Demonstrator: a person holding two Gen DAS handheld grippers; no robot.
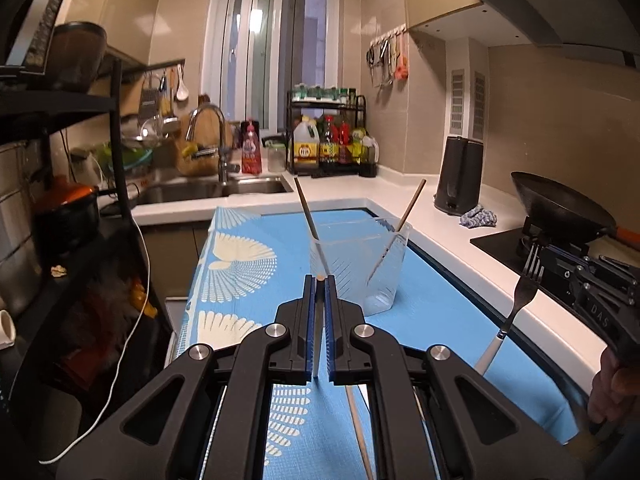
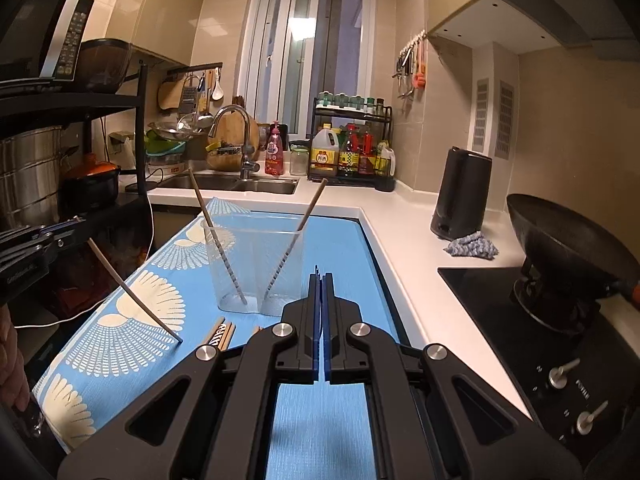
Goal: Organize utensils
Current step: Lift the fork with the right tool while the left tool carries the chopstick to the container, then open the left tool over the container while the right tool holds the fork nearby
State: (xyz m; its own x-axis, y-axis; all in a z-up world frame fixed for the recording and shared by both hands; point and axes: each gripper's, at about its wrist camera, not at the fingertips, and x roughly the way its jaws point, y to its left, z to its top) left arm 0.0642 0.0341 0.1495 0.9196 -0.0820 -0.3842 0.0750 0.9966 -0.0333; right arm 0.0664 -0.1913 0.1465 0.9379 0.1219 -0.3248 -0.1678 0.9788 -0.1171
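Blue cloth (image 1: 248,280) with white fan print, spread over the white desk (image 1: 420,216). In the left wrist view: left tool (image 1: 320,280) pressed together, pinching a pale chopstick (image 1: 317,344) between its blue pads, the stick's end level with the tips and its length running back under the tool. Just beyond, clear cup (image 1: 380,272) upright on the cloth, two chopsticks (image 1: 404,216) leaning apart inside it. At the right edge, right tool (image 1: 541,270) gripping a fork (image 1: 516,312), tines up, handle slanting down above the cloth's edge. Dark wok (image 1: 560,204) on the hob behind.

In the right wrist view: right tool pressed shut, only a thin edge showing between the pads, too slim to make out. Cup ahead and slightly left, both sticks crossed outward. Loose chopsticks (image 2: 222,334) flat on the cloth, near the cup's base. At the left edge, left tool carrying its chopstick slanted, tip just above the cloth.
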